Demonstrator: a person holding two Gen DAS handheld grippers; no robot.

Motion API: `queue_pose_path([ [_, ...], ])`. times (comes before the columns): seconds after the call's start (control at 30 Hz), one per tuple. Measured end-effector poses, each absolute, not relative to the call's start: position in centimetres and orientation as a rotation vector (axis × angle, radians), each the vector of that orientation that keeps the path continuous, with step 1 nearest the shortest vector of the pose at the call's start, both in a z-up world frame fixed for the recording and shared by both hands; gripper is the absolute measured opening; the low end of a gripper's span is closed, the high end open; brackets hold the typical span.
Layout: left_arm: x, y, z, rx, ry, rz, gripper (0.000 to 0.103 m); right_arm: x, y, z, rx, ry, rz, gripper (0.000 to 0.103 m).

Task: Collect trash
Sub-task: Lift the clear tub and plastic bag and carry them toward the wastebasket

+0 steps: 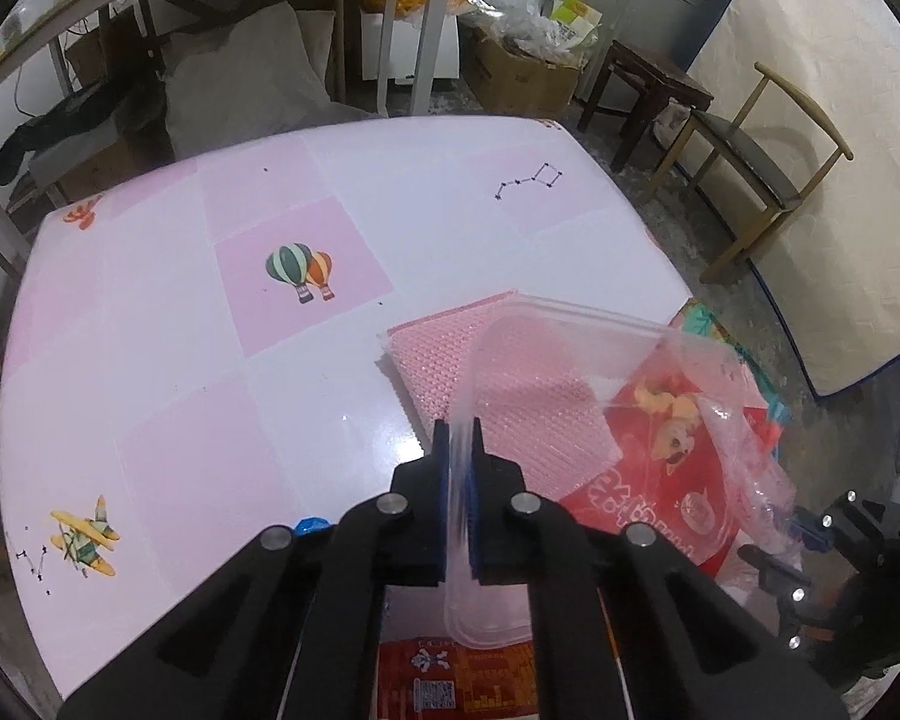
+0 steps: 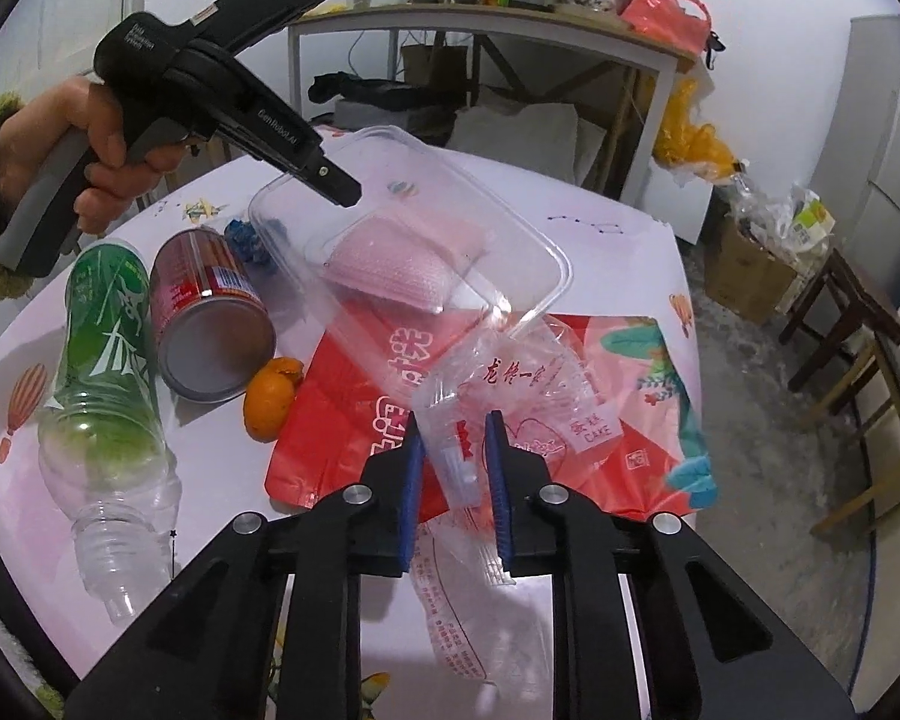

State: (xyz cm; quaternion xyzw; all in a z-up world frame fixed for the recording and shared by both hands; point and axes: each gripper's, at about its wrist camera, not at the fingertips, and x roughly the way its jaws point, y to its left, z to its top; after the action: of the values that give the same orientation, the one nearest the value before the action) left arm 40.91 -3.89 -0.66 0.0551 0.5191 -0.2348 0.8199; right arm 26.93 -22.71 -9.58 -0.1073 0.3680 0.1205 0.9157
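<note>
Clear plastic container is pinched by its rim in the closed left gripper, tilted above the red bag; right gripper straddles a crinkled wrapper, jaws apart — close squarely before lifting.

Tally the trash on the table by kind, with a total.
Bottle: 1
Can: 1
Orange peel: 1
Clear tray: 1
Clear wrapper: 1
Red bag: 1
Pink cloth: 1
Blue scrap: 1
Total: 8
</note>
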Motion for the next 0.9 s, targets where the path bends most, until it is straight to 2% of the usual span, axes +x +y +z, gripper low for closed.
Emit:
queue_pose_path([
  [0.27,39.7,-3.9,0.9,0.121,1.067,-0.514,0.004,26.0,-23.6,-8.4,-0.182,0.722,0.223,0.012],
  [0.9,36.3,-3.9,6.1,0.089,0.956,-0.524,0.003,22.8,-27.6,-4.1,-0.051,0.604,0.172,0.010],
])
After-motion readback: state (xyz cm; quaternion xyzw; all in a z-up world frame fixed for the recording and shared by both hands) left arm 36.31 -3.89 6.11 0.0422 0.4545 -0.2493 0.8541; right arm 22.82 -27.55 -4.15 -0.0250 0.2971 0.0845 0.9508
